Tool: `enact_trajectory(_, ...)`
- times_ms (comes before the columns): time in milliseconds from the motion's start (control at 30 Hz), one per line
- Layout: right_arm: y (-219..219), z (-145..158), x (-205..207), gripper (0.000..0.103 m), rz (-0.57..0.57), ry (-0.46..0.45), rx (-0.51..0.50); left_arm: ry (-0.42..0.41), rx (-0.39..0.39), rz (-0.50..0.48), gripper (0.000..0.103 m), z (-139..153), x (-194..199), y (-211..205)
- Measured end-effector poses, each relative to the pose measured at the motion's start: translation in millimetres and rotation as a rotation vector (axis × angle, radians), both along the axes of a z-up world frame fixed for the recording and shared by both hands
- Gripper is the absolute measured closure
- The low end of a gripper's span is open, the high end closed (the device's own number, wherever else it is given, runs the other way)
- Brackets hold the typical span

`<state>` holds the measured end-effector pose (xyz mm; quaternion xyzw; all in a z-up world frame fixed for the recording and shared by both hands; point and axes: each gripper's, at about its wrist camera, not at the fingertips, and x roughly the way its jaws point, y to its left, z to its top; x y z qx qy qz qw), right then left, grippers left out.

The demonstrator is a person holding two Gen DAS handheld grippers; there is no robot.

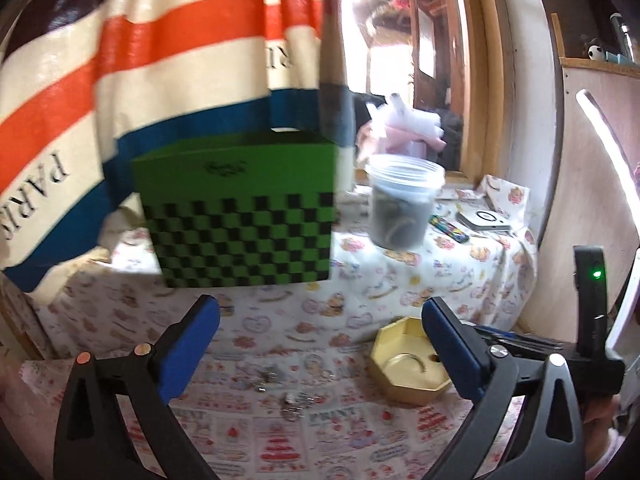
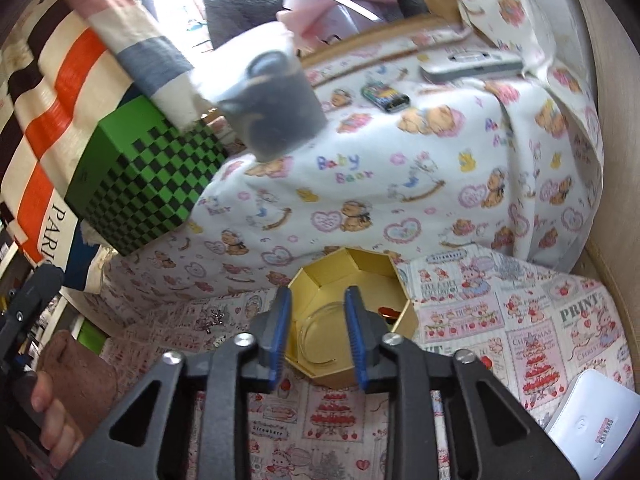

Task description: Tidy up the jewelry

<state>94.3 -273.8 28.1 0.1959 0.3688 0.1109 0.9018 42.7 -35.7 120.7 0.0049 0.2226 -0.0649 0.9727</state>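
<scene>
The left gripper [image 1: 320, 356] is held low over the printed cloth [image 1: 340, 432], level and pointing forward, its blue pads far apart with nothing between them. Just ahead of it a small heap of silver jewelry [image 1: 294, 398] lies on the cloth, with a second cluster [image 1: 266, 376] beside it. To its right sits the gold box [image 1: 404, 376] — open, with a thin bangle [image 1: 410, 360] curved on its floor.

The right gripper [image 2: 316, 336] tilts down over that box [image 2: 344, 276], fingers [image 2: 280, 332] at a narrow gap and holding nothing; the bangle [image 2: 316, 332] shows between them, below. At the left edge of this view the person's left hand [image 2: 52, 412] grips its tool's handle. Behind stand a green checked box [image 1: 240, 212] and a plastic tub [image 1: 402, 204], both blurred
</scene>
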Motion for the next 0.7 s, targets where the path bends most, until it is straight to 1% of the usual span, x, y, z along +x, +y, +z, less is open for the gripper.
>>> enact_trajectory(100,5,4,-4,0.072,0.01,-0.024,-0.026,-0.031,0.017,0.026,0.001,-2,-7,11)
enact_trajectory(200,11,5,-6,0.065,0.013,-0.042,-0.05,-0.027,0.01,0.047,0.001,-9,-7,19)
enact_trajectory(267,16,6,-7,0.063,0.015,-0.049,-0.068,-0.02,0.009,0.068,0.001,-15,-5,24)
enact_trajectory(367,20,6,-9,0.058,0.013,-0.072,-0.094,-0.001,0.036,0.083,0.001,-23,1,26)
enact_trajectory(467,21,4,-8,0.057,-0.009,-0.082,-0.117,-0.006,0.05,0.1,0.001,-31,2,29)
enact_trajectory(533,23,2,-7,0.057,-0.007,-0.075,-0.128,0.005,0.045,0.105,0.001,-37,5,31)
enact_trajectory(600,25,1,-6,0.051,-0.007,-0.078,-0.137,0.025,0.03,0.101,0.001,-44,10,34)
enact_trajectory(633,25,2,-7,0.05,-0.007,-0.082,-0.14,0.033,0.03,0.107,0.001,-50,14,36)
enact_trajectory(700,27,2,-8,0.05,-0.007,-0.087,-0.153,0.062,0.045,0.14,0.001,-65,22,41)
